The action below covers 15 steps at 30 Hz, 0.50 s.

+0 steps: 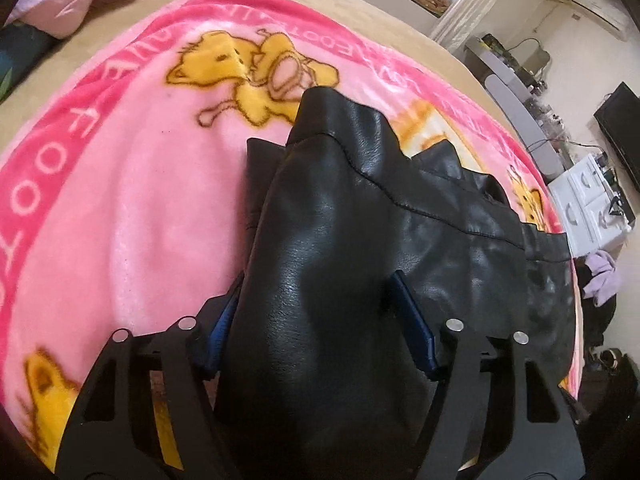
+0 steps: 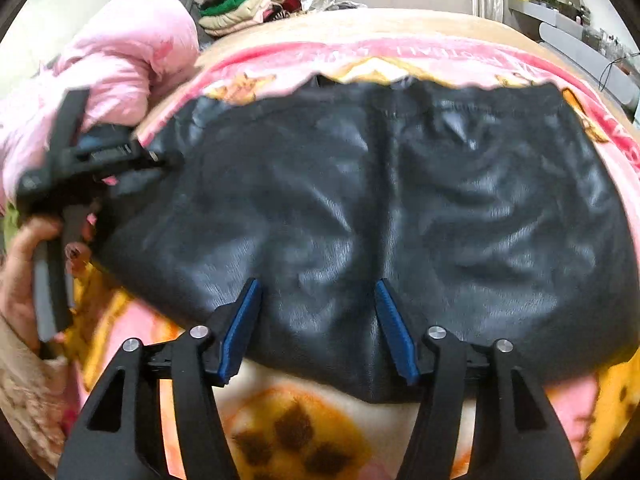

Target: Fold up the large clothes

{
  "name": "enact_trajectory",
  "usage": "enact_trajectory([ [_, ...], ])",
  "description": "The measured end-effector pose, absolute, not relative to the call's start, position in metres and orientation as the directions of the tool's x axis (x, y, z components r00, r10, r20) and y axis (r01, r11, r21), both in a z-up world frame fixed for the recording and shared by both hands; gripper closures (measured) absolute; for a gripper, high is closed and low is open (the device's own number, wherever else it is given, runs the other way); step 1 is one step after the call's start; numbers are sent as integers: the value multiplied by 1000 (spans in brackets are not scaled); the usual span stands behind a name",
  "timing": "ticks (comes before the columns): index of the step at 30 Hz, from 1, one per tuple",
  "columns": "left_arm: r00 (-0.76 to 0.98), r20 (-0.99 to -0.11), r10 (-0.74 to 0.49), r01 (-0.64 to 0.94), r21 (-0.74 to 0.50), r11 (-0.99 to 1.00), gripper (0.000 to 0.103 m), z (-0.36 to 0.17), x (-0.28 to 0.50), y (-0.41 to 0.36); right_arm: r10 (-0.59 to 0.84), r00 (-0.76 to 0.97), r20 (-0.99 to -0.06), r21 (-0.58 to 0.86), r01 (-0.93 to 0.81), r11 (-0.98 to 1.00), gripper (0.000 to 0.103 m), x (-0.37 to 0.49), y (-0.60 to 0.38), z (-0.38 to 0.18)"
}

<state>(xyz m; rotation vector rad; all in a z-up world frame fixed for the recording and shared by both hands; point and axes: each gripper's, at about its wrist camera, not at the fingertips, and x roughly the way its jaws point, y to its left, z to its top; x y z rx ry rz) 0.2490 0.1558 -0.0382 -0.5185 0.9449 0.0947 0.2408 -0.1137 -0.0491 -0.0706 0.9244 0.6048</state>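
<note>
Both grippers angling down over the black leather garment (image 2: 360,200).
Left gripper (image 1: 316,320) and right gripper (image 2: 318,320) are straddling its near edge, jaws apart, not clamping.

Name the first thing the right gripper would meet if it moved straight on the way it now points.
The black leather garment. Its near edge already lies between the right gripper's blue pads, so going on, the gripper would probably press into the leather and the pink cartoon blanket beneath, though depth is unclear.
</note>
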Motion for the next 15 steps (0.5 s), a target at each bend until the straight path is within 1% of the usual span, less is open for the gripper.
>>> enact_trajectory([
  [4, 595, -789, -155, -291, -392, 873, 43, -35, 249, 155, 443, 500, -744, 170, -500, 849, 59, 271, -97, -30],
  [6, 596, -785, -167, -285, -402, 870, 43, -34, 249, 157, 410, 524, -746, 139, -480, 866, 62, 293, -85, -26],
  [8, 597, -783, -177, -285, -413, 865, 43, -34, 251, 160, 351, 556, -754, 83, -449, 889, 62, 322, -69, -24],
  [10, 596, -782, -182, -282, -416, 865, 43, -34, 252, 161, 299, 549, -781, 56, -415, 908, 62, 346, -60, -32],
  [13, 595, -783, -181, -271, -408, 872, 42, -33, 253, 163, 282, 444, -850, 116, -364, 924, 64, 379, -59, -63],
  [15, 597, -784, -171, -267, -395, 879, 38, -32, 254, 165, 285, 439, -852, 120, -366, 923, 63, 382, -60, -73],
])
